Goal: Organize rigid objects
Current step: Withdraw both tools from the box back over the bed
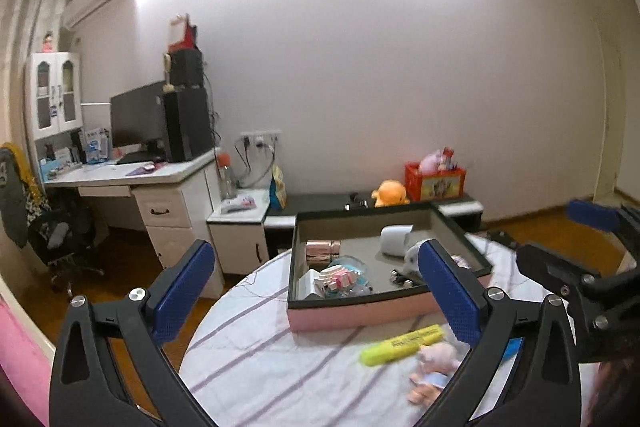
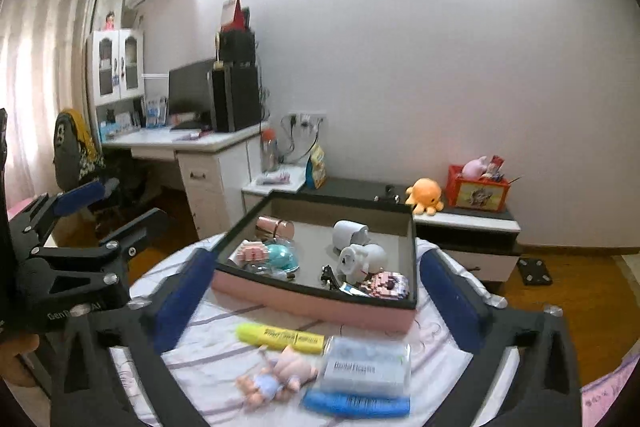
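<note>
Left wrist cam: left gripper (image 1: 320, 287) jaws spread wide, nothing btwn pads, up over striped round table (image 1: 256, 355). Right gripper (image 2: 316, 303) likewise spread wide, empty. Pink tray w/ black rim (image 2: 320, 301) sits on table, holds white cup (image 2: 350, 233), rose-gold tube (image 2: 275, 225), teal dome (image 2: 280, 255), pixel block (image 2: 388, 285). Outside tray, just in front: yellow highlighter (image 2: 280, 337), small doll (image 2: 276, 373), floss pack (image 2: 366, 367) touching blue tube (image 2: 356, 405).
</note>
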